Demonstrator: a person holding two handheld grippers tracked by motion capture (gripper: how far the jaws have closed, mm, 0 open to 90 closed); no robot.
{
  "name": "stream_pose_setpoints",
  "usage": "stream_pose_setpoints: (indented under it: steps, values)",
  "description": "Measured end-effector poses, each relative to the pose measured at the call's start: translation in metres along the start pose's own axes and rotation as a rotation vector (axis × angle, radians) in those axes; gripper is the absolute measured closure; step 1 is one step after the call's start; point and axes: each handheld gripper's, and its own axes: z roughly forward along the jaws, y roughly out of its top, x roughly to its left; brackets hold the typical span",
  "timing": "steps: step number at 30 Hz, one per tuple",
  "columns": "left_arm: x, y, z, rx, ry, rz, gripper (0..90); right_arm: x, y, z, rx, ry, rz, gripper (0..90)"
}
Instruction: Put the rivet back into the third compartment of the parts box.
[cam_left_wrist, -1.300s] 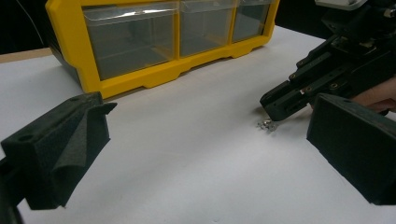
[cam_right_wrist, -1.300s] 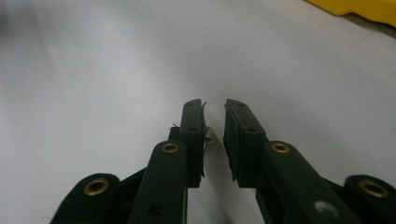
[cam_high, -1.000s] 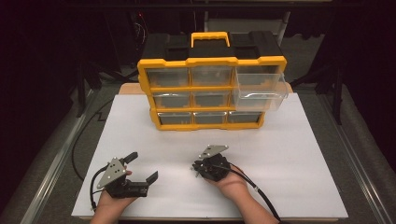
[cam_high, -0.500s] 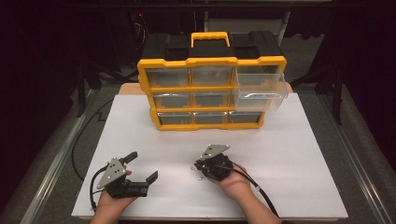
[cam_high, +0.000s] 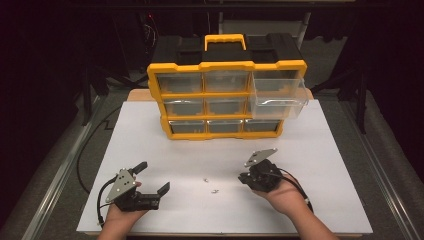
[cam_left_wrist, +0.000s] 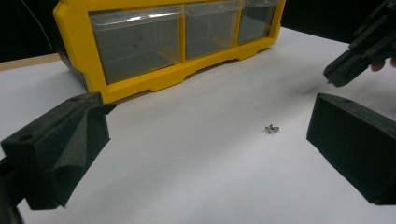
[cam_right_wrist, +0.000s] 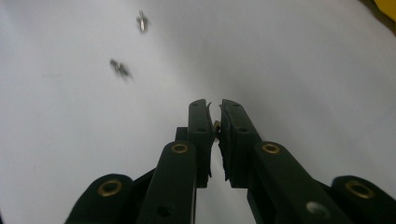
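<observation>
Far left, on the white sheet-covered table (cam_high: 320, 200): left black two-jaw gripper (cam_high: 153, 179), held low in a hand (cam_high: 120, 217), jaws spread wide with nothing between them. In the left gripper view, same wide gap, foam-like pads (cam_left_wrist: 60, 149) framing bare white surface.

Centre, between the grippers: two small silvery metal screws (cam_high: 205, 180) (cam_high: 214, 190), lying loose and near each other.

Behind, at the table's far edge: yellow plastic organiser cabinet with clear drawers (cam_high: 226, 100), black carry handle edged yellow on top; upper right clear drawer (cam_high: 279, 97) pulled out. No readable brand, label or writing anywhere.

Right: right black two-jaw gripper (cam_high: 246, 178), gripped by a hand (cam_high: 286, 195), jaws nearly closed. In the right gripper view, narrow slit between the tips, something tiny and brassy pinched there; cannot tell what.
</observation>
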Motion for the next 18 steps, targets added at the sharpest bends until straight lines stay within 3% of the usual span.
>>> stream_pose_setpoints:
  steps: [7,8,12,18]
  values:
    - [-0.003,0.0,0.001,-0.006,-0.006,-0.001,0.3,-0.014,-0.011,-0.02,0.083,0.03,0.033,84.4]
    - [-0.003,0.001,0.001,-0.011,-0.01,0.006,0.3,-0.016,-0.013,-0.023,0.108,0.052,0.044,84.4]
    - [-0.003,0.001,0.001,-0.012,-0.013,-0.001,0.3,-0.022,-0.014,-0.025,0.167,0.082,0.038,84.4]
    - [-0.002,0.002,0.0,-0.022,-0.011,-0.009,0.3,-0.03,-0.013,-0.032,0.243,0.092,0.015,84.4]
